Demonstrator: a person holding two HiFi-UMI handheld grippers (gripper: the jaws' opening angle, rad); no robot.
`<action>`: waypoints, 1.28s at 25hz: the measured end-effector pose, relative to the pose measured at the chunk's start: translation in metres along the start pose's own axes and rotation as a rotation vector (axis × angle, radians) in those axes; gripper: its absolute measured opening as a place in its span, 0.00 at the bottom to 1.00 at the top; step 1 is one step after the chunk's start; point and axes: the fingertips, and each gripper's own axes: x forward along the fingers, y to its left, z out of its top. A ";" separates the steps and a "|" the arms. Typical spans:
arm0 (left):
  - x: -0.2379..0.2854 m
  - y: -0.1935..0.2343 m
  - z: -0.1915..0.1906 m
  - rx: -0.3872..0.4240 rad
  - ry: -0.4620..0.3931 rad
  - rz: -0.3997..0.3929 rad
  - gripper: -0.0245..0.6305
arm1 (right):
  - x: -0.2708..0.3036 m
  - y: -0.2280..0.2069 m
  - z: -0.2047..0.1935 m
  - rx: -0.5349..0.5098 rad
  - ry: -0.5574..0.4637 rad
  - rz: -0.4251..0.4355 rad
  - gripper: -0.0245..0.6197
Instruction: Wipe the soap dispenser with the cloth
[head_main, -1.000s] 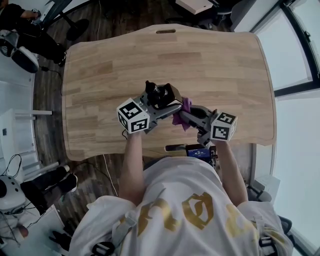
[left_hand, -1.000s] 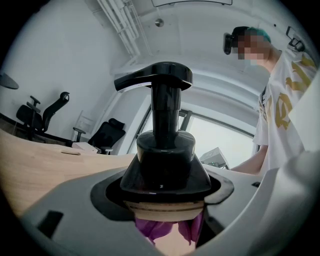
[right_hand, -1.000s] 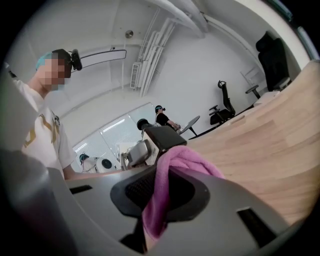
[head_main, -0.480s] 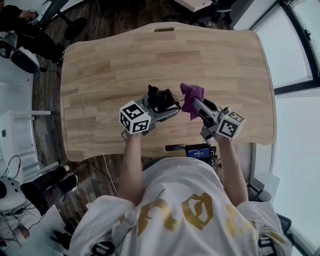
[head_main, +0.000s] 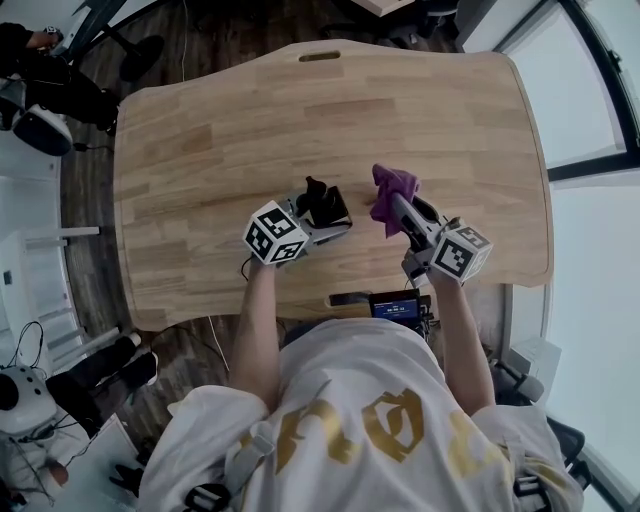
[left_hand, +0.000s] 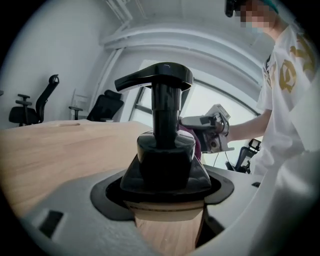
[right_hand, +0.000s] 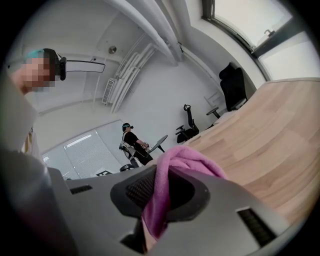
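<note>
Soap dispenser of black plastic with a pump head (left_hand: 165, 155) is clamped at its base in the left gripper (left_hand: 162, 195), probably to be steadied over the light wooden table (head_main: 200, 140). A pink cloth (right_hand: 186, 160) is pinched in the right gripper (right_hand: 160, 200), near but apart; this gap is shown only by the head view.

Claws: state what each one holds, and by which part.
Left claw clamps the soap dispenser by its body, just below the black pump top. Right claw pinches the cloth by a bunched fold.
</note>
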 end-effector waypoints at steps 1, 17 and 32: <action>0.003 0.002 -0.006 0.004 0.021 -0.004 0.59 | 0.000 -0.002 -0.001 0.001 0.004 -0.004 0.12; 0.040 0.031 -0.054 0.162 0.203 0.013 0.59 | 0.006 -0.033 -0.017 0.029 0.050 -0.062 0.12; 0.040 0.034 -0.065 0.407 0.290 0.054 0.59 | 0.014 -0.030 -0.017 0.017 0.050 -0.076 0.12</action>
